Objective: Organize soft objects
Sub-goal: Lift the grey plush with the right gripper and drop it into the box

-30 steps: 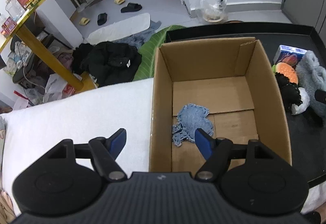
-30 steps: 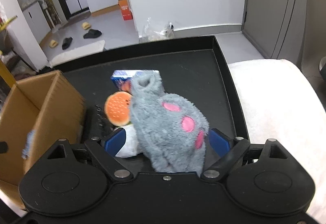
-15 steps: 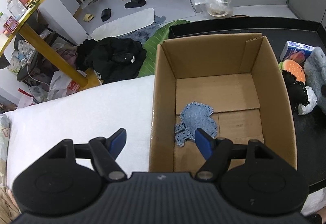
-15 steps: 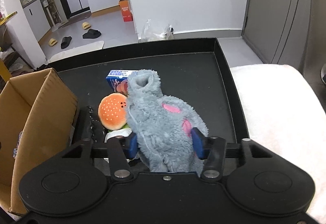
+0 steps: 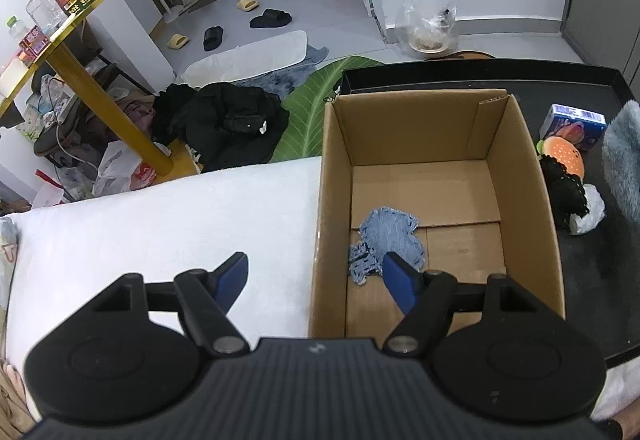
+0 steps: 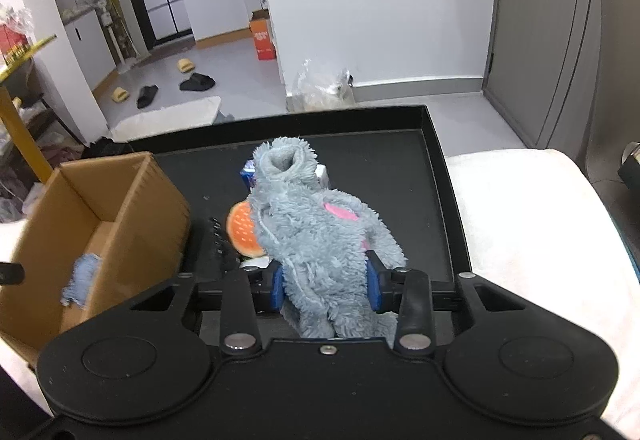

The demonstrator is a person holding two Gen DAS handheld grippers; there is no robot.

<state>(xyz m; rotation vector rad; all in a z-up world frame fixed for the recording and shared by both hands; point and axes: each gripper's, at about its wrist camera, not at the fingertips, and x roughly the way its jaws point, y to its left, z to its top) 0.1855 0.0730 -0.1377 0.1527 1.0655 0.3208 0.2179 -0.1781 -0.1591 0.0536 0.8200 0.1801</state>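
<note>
— Right gripper [image 6: 325, 286]?
— Jaws closing on the grey fuzzy slipper [image 6: 316, 236], blue pads pressed into the fluff on both sides. Slipper upright between them, opening at the top, pink patches on its side. Seems raised off the black tray [image 6: 404, 176], though hard to tell for sure.

— Left gripper [image 5: 316, 276]?
— Jaws wide, holding nothing. Hovering over the near left wall of the cardboard box [image 5: 520, 176], one finger above the white cover [image 5: 160, 232], the other above the inside of the box.

— Inside the box?
— Only a blue frayed cloth [image 5: 384, 236], flat on the bottom, near the left wall.

— Rest of the soft things?
— On the tray just right of the box: orange burger toy [image 5: 564, 156], black lacy piece [image 5: 566, 192] touching it, something white and crumpled [image 5: 590, 212] at the near end. Small printed carton [image 5: 572, 126] behind the burger.

— Beyond the bench?
— Dark clothes heap [image 5: 224, 124] on the floor, slippers [image 5: 268, 18] farther off, plastic bag [image 5: 428, 26] by the wall.
</note>
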